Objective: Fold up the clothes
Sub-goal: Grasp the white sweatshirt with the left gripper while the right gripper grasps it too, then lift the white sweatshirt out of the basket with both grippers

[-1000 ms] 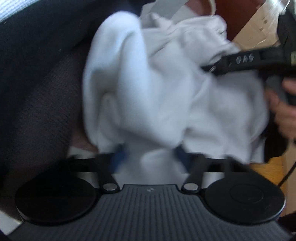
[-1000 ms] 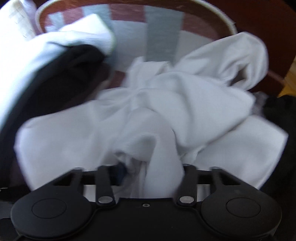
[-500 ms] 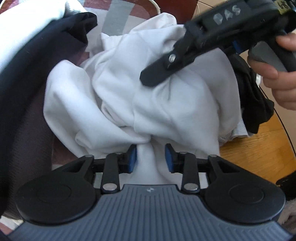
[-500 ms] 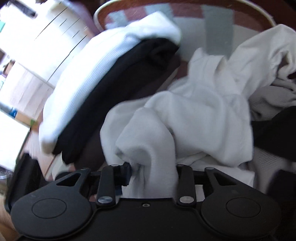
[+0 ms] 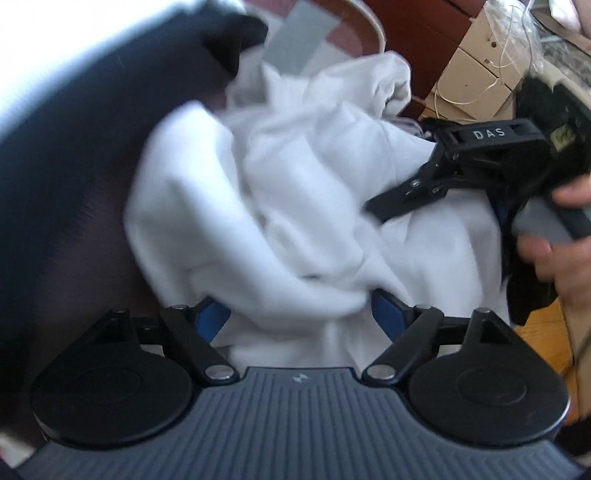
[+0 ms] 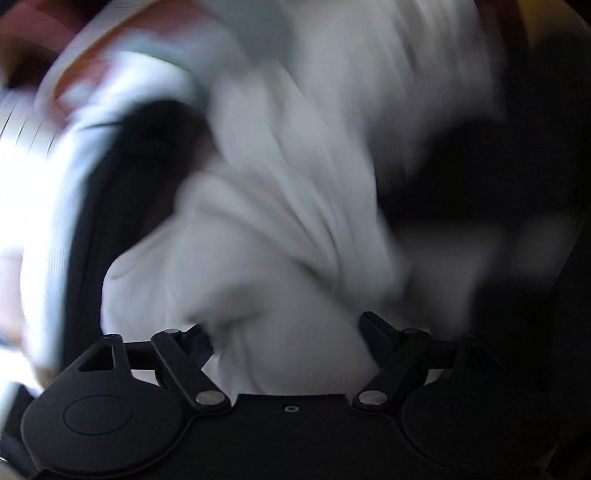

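Dark wood furniture [image 5: 417, 40] is seen at 1 o'clock, cardboard boxes [image 5: 476, 74] beside it, wooden floor [image 5: 535, 332] at 4 o'clock.

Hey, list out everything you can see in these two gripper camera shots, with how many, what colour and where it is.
white garment: one, white, crumpled in the middle, some cloth between both grippers' fingers
dark garment: one, black or navy, left of the white one
striped white cloth: one, white, far left beyond the dark garment
basket: one, brown rim with grey and red-brown lining, behind the clothes
black cloth: one, right of the white garment, by the hand
cardboard boxes: at least two, tan, upper right
wooden surface: yellow-brown, lower right
left gripper: black, blue pads, jaws opening
right gripper: black, jaws opening
hand: one, holding the right gripper's handle
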`<action>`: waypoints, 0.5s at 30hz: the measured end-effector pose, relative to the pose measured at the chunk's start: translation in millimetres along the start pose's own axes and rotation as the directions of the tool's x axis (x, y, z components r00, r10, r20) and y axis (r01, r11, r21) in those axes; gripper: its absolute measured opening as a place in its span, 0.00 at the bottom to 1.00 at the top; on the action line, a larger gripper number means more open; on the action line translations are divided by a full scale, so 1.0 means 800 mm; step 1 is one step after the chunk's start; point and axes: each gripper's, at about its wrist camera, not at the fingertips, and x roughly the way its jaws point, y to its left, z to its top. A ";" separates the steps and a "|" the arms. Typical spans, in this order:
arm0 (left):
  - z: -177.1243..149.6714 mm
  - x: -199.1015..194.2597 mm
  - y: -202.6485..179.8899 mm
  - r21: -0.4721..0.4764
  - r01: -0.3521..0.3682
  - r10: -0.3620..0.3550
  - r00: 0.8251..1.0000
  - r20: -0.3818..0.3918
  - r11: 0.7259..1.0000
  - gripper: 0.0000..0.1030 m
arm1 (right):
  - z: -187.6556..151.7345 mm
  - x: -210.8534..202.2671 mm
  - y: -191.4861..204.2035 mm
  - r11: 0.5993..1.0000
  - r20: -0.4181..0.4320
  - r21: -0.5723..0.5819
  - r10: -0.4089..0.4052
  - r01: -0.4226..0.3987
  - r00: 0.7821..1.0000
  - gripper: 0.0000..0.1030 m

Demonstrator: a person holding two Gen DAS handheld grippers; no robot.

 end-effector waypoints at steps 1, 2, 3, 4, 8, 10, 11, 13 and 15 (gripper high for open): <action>-0.002 0.002 0.000 -0.004 0.029 -0.029 1.000 0.002 1.000 0.63 | -0.003 0.006 -0.010 0.997 -0.002 0.059 0.041 -0.041 0.999 0.83; -0.004 -0.003 0.000 -0.001 0.061 -0.061 0.998 0.015 0.998 0.54 | -0.007 0.005 -0.011 0.998 0.014 0.056 0.042 -0.043 0.999 0.80; -0.010 -0.013 -0.002 0.002 0.093 -0.093 0.995 0.031 0.996 0.51 | -0.010 0.002 -0.006 1.000 0.019 0.017 0.026 -0.026 0.999 0.75; -0.014 -0.022 -0.004 0.006 0.121 -0.121 0.992 0.044 0.993 0.49 | -0.012 -0.002 -0.003 1.000 0.018 -0.017 0.020 -0.019 1.000 0.71; -0.014 -0.034 -0.010 0.031 0.147 -0.148 0.986 0.070 0.989 0.49 | -0.018 -0.006 -0.019 0.992 -0.061 0.018 0.127 -0.126 0.990 0.55; -0.017 -0.043 -0.012 0.037 0.162 -0.165 0.984 0.075 0.986 0.49 | -0.025 -0.004 -0.031 0.980 -0.102 0.078 0.193 -0.185 0.976 0.54; -0.020 -0.051 -0.014 0.043 0.172 -0.175 0.982 0.076 0.984 0.49 | -0.029 -0.003 -0.036 0.972 -0.116 0.108 0.220 -0.208 0.969 0.54; -0.020 -0.060 -0.021 0.076 0.181 -0.187 0.979 0.079 0.981 0.49 | -0.042 -0.003 -0.044 0.959 -0.130 0.140 0.263 -0.245 0.956 0.54; -0.021 -0.072 -0.028 0.116 0.186 -0.196 0.977 0.082 0.976 0.49 | -0.050 -0.006 -0.050 0.946 -0.147 0.162 0.306 -0.282 0.941 0.54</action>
